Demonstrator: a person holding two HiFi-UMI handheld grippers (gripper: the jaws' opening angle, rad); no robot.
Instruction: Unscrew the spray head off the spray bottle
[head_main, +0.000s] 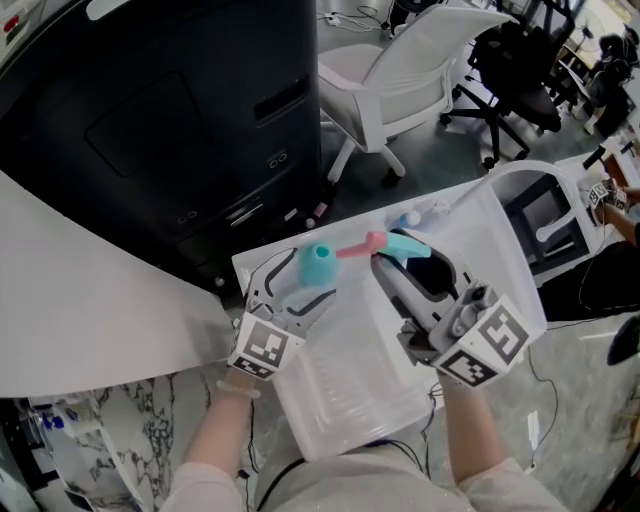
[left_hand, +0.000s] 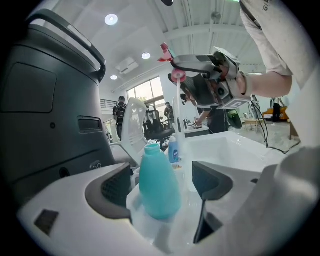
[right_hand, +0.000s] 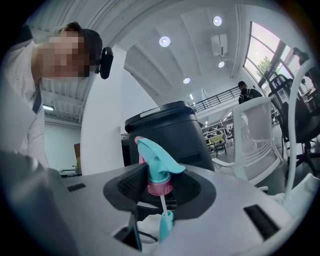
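Spray head (right_hand: 159, 167) is clamped in the right gripper (right_hand: 161, 184). Its dip tube (right_hand: 162, 202) runs toward 6 o'clock, to the mouth of the spray bottle (left_hand: 159, 172). The bottle stands upright between the left gripper's (left_hand: 163, 184) parted jaws, with a gap at each pad.

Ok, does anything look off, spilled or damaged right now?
Nothing stands out. The spray head is off and gripped in the right gripper, with its dip tube hanging free. The open-necked teal bottle sits between the fingers of the left gripper. No spill is visible.
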